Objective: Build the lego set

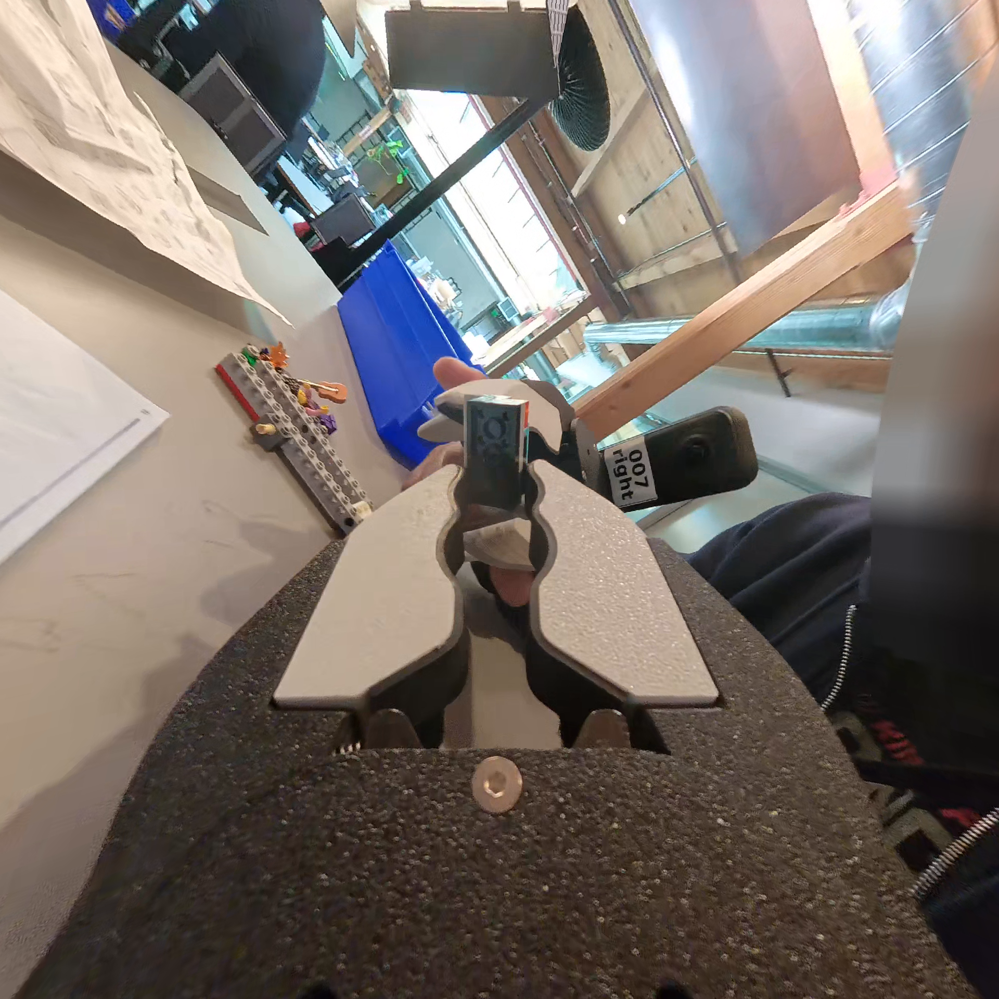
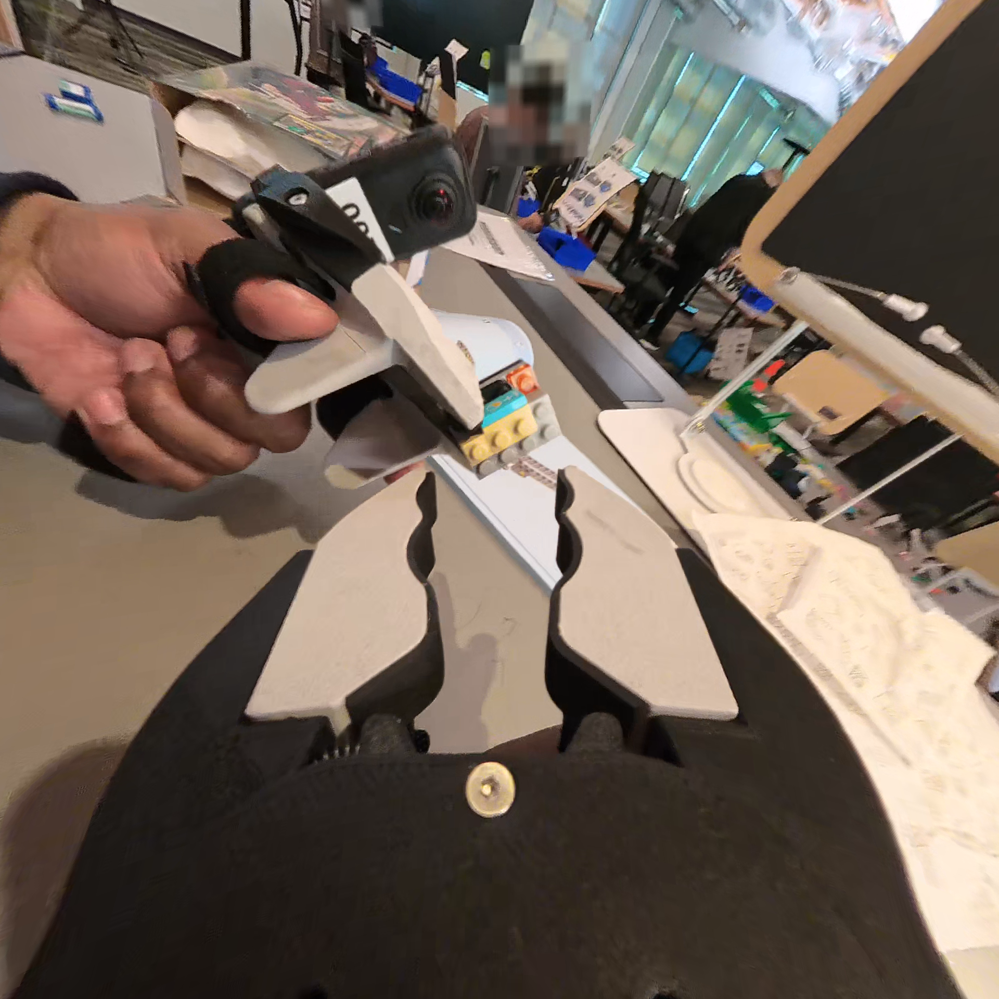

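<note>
**Currently: left clamping a small brick stack, right gaping just beside it**

The left gripper (image 1: 494,474) is pinching narrow on a small brick stack (image 1: 494,432), both pads pressing its sides. Its own camera is seeing only the dark underside. The right wrist view is showing the top instead: yellow and grey studded bricks, a teal piece and an orange stud on the far end. A hand (image 2: 119,324) is gripping the left tool's handle and keeping the stack up in the air, off the table (image 1: 135,567).

The right gripper (image 2: 494,481) is standing wide with nothing between its pads. Its tips are sitting just short of the stack's grey edge, near it but not touching.

Going outward:
- A white sheet (image 2: 513,530) is lying on the table beneath the stack.
- A white tray (image 2: 638,432) and crumpled printed paper (image 2: 838,621) are lying to the right.
- A long grey studded plate (image 1: 302,432) carrying a small figure with a guitar is resting well apart on the left gripper's side.
- A blue bin (image 1: 389,367) is sitting just behind that plate.
- More printed sheets (image 1: 108,135) are lying farther off.
</note>
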Tool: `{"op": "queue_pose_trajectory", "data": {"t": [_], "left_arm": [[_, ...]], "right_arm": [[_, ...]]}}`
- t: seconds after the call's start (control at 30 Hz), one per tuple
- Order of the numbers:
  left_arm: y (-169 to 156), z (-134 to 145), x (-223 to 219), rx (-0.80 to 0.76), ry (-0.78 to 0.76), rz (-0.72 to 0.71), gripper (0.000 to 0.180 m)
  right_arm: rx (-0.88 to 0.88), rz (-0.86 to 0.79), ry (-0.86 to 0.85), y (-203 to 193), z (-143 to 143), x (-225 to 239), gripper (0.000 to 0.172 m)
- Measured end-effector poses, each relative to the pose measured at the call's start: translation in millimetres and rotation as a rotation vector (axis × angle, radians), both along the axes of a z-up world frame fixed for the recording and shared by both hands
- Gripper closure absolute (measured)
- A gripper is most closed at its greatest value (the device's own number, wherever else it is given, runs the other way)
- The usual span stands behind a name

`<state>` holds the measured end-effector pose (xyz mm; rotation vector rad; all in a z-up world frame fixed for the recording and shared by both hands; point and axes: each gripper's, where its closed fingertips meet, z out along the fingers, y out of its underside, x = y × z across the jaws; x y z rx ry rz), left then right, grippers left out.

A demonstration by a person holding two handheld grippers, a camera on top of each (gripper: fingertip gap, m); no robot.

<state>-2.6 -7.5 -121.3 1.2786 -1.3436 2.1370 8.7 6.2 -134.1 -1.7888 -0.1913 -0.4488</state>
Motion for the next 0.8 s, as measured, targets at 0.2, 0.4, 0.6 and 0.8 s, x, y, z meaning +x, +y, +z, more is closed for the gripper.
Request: {"op": "queue_pose_trajectory", "data": {"t": [0.2, 0.4, 0.6, 0.8], "left_arm": [[-9.1, -4.4, -6.1, -0.024, 0.045, -0.078, 0.161], [-16.8, -14.7, -11.6, 0.021, 0.085, -0.140, 0.161], [-24.0, -15.3, -20.3, 0.071, 0.051, -0.198, 0.161], [-15.6, -4.7, -21.6, 0.004, 0.013, -0.198, 0.161]], "right_arm": [[0.034, 0.049, -0.046, -3.4, 8.0, -6.0, 0.129], [-0.013, 0.152, -0.017, -8.9, 1.3, -12.9, 0.134], [-0.028, 0.245, 0.028, -15.4, -0.2, -20.6, 0.138], [-0.029, 0.314, 0.096, -23.2, 1.6, -24.0, 0.138]]}}
